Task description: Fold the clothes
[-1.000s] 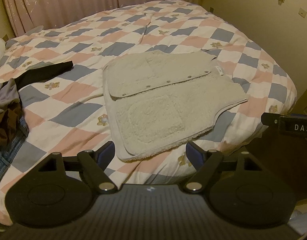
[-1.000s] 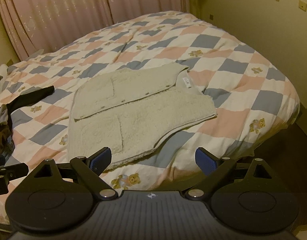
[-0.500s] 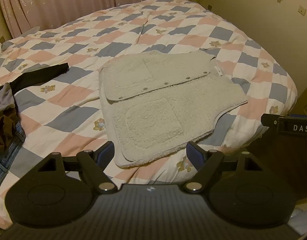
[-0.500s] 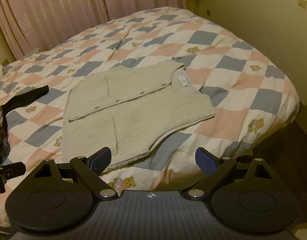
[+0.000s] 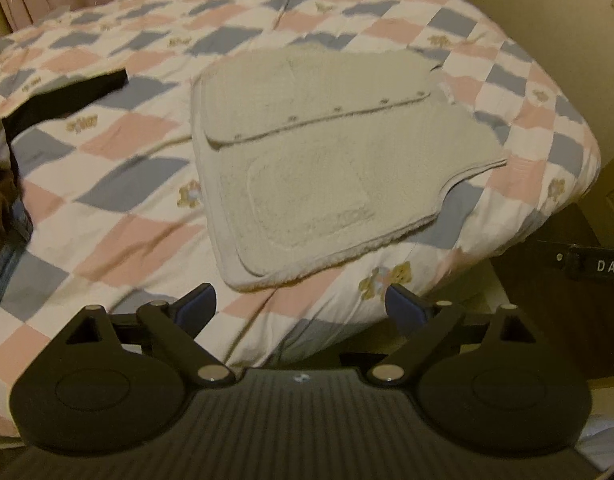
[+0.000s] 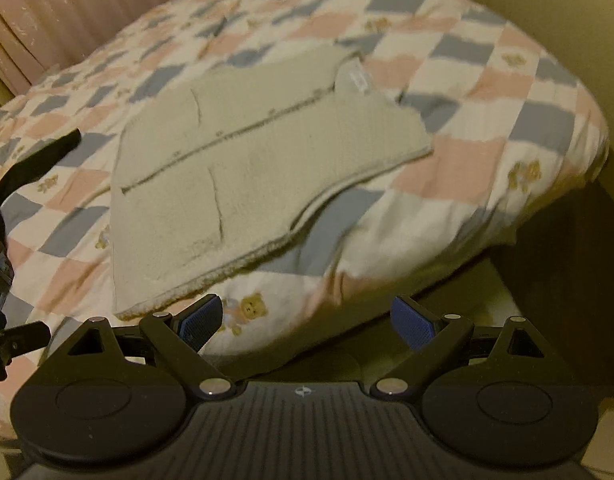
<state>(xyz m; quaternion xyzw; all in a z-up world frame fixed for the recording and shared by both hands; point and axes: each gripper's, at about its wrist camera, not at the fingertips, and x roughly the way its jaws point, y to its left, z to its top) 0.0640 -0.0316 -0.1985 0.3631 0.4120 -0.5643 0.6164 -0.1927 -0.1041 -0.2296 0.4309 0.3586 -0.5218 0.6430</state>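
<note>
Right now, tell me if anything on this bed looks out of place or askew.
The fleece vest lies flat but angled across the checked quilt, its near hem by the bed's edge. Dark clothes sprawl unfolded at the left. Both the left gripper and the right gripper are open, holding nothing.

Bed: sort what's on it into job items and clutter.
Job: fleece vest, left gripper, right gripper, both open.
Lying about: black garment, clothes pile at the bed's left edge, quilt.
</note>
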